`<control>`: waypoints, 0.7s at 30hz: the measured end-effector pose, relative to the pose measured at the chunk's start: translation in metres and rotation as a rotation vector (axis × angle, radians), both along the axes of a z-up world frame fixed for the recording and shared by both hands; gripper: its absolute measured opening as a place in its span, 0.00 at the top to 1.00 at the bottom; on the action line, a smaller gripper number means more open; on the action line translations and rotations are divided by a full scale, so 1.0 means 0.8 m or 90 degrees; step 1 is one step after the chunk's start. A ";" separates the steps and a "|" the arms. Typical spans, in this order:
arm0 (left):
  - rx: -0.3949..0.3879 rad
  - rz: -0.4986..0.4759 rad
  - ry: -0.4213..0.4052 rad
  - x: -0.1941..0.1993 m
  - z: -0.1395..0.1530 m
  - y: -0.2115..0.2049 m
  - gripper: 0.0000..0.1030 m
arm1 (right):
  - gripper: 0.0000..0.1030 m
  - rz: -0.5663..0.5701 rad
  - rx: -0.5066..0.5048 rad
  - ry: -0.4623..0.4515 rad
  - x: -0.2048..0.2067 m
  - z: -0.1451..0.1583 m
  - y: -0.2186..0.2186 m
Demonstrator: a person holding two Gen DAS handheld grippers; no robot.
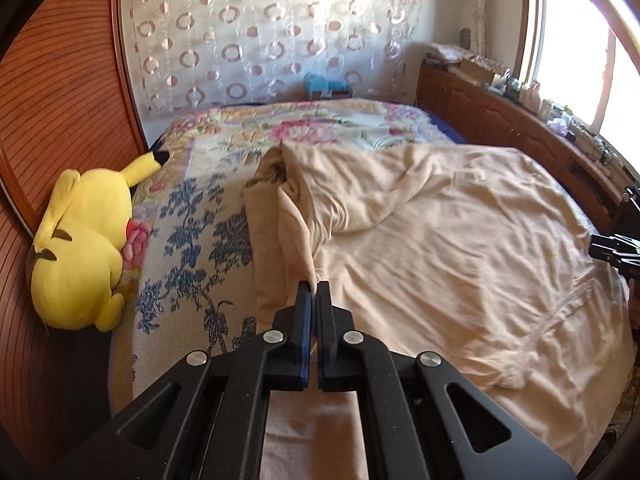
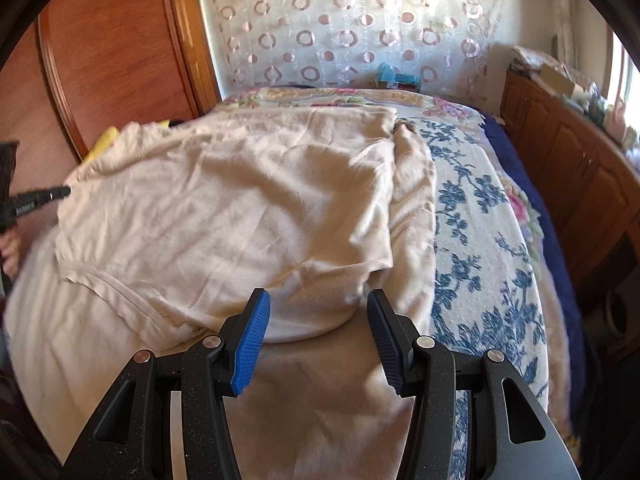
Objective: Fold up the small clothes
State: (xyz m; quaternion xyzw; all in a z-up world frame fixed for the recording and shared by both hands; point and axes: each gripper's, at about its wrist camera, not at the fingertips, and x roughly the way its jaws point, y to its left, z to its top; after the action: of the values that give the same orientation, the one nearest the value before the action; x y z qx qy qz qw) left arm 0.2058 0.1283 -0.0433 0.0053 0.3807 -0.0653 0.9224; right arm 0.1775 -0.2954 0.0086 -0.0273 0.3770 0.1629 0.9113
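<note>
A cream garment (image 1: 440,220) lies spread and rumpled over the floral bedspread (image 1: 192,232). My left gripper (image 1: 314,286) is shut on a raised fold at the garment's left edge, and the cloth hangs from it in a ridge. In the right wrist view the same garment (image 2: 240,200) lies partly folded over, with a curved hem toward the left. My right gripper (image 2: 318,304) stands open just above the near fold, its pads off the cloth. The left gripper (image 2: 60,191) shows at that view's left edge, pinching the cloth. The right gripper (image 1: 612,248) shows at the left wrist view's right edge.
A yellow plush toy (image 1: 80,248) lies against the wooden panel (image 1: 60,100) on the bed's left. A wooden cabinet (image 1: 500,112) with cluttered items runs under the window on the right. A blue object (image 1: 320,84) sits at the bed's far end by the curtain.
</note>
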 end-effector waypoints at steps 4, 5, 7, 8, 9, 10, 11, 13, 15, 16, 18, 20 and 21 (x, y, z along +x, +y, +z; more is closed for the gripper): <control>-0.001 -0.014 -0.011 -0.004 0.013 -0.006 0.97 | 0.49 -0.010 0.004 -0.012 -0.002 0.009 -0.010; -0.001 -0.015 -0.012 -0.004 0.014 -0.007 0.97 | 0.49 -0.009 0.002 -0.007 0.000 0.008 -0.010; -0.002 -0.016 -0.010 -0.003 0.013 -0.009 0.97 | 0.49 -0.008 -0.007 0.005 0.006 0.006 -0.010; -0.002 -0.016 -0.007 -0.003 0.012 -0.009 0.97 | 0.49 -0.008 -0.015 0.012 0.011 0.004 -0.008; -0.002 -0.015 -0.006 -0.002 0.010 -0.009 0.97 | 0.49 -0.011 -0.021 0.016 0.015 0.002 -0.006; 0.000 -0.015 -0.002 -0.001 0.008 -0.010 0.97 | 0.49 -0.012 -0.026 0.020 0.020 0.001 -0.004; 0.001 -0.015 0.000 -0.001 0.005 -0.010 0.97 | 0.49 -0.014 -0.032 0.023 0.024 -0.001 -0.003; 0.002 -0.014 0.003 -0.002 0.003 -0.010 0.97 | 0.53 -0.015 -0.045 0.020 0.029 -0.001 0.002; 0.002 -0.014 0.005 -0.003 0.001 -0.009 0.97 | 0.55 -0.008 -0.061 0.018 0.032 -0.001 0.009; 0.001 -0.013 0.005 -0.003 0.001 -0.008 0.97 | 0.62 -0.004 -0.070 0.018 0.032 0.001 0.015; -0.005 -0.014 0.000 -0.006 0.005 -0.006 0.97 | 0.90 0.008 -0.089 0.017 0.033 0.001 0.023; -0.011 -0.017 -0.015 -0.011 0.014 -0.006 0.98 | 0.96 0.021 -0.095 0.003 0.028 0.006 0.028; -0.014 -0.019 -0.019 -0.013 0.017 -0.006 0.98 | 0.97 0.025 -0.092 -0.004 0.025 0.010 0.029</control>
State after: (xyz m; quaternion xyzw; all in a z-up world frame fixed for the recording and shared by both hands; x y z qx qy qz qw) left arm 0.1951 0.1238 -0.0294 0.0018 0.3659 -0.0829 0.9269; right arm 0.1975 -0.2722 0.0166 -0.1010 0.3845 0.1534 0.9047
